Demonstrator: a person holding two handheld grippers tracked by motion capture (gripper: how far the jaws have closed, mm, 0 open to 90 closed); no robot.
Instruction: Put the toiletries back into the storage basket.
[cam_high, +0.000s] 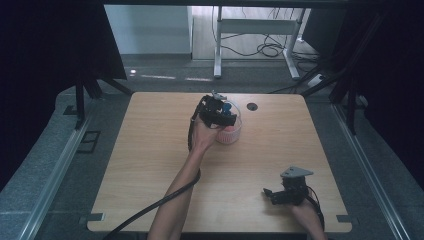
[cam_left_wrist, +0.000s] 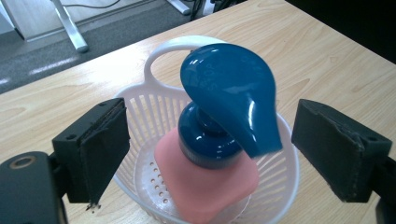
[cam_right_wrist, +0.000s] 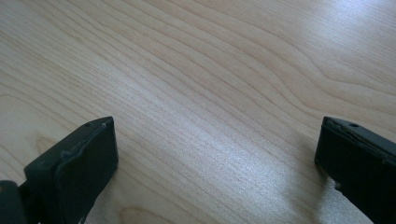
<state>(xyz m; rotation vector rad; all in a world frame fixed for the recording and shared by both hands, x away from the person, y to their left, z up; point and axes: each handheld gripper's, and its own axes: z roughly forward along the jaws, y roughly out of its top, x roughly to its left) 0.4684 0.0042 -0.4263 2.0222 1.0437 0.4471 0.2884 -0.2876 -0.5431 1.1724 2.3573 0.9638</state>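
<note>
Left claw (cam_left_wrist: 210, 154) hung spread wide over the white strainer basket (cam_left_wrist: 154, 107), its pads either side of the blue pump head (cam_left_wrist: 229, 93) and clear of it. That head capped a pink soap bottle (cam_left_wrist: 205, 186), which leaned inside the basket toward the far middle of the wooden surface (cam_high: 150, 165). Right claw (cam_right_wrist: 215, 163) rested near the front right corner, likewise spread, with bare wood between its pads. From here the trouble would likely be the lean: the bottle was propped rather than seated flat, so a nudge from a pad on the way out could tip it or drag the light basket along. Catching the spout, which jutted toward the camera, looked the likeliest cause.
</note>
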